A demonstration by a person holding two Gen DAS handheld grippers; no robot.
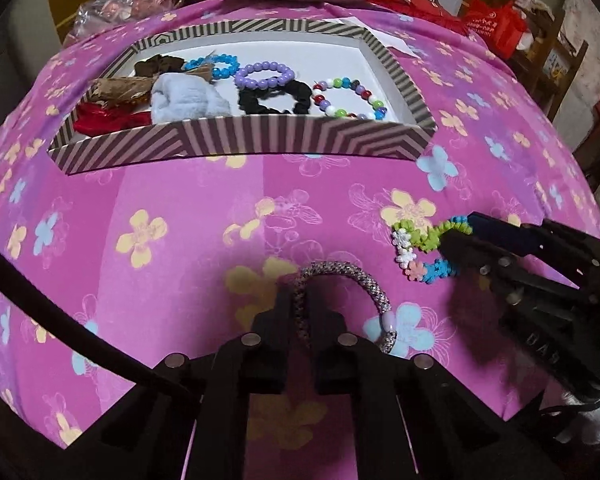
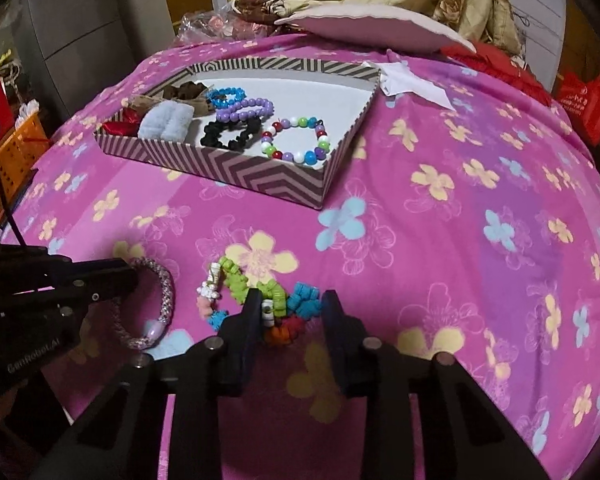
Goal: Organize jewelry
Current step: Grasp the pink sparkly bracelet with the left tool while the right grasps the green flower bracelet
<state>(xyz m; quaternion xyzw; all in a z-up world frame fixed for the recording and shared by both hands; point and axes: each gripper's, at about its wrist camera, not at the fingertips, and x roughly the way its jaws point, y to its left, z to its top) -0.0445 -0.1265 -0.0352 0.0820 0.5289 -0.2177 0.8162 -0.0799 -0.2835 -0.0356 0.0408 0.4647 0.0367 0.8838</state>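
Note:
A sparkly silver bangle [image 1: 364, 284] [image 2: 166, 292] lies on the pink flowered cloth, and my left gripper [image 1: 301, 304] [image 2: 128, 286] is shut on its left side. A bracelet of coloured flower beads [image 2: 236, 284] [image 1: 412, 236] lies to its right, bunched up. My right gripper [image 2: 292, 304] [image 1: 458, 230] is shut on its blue, red and green part. Farther back stands a striped box [image 1: 240, 140] [image 2: 260, 176]. It holds a multicoloured bead bracelet [image 1: 350, 98], a purple bead bracelet [image 1: 264, 74], a blue one, a black scrunchie [image 1: 274, 98] and other hair ties.
A pale pink pillow [image 2: 376, 28] and folded fabrics sit behind the box. White paper [image 2: 412, 80] lies by the box's far right corner. Red bags [image 1: 496, 24] stand at the right edge, and an orange basket [image 2: 8, 160] stands off the left edge.

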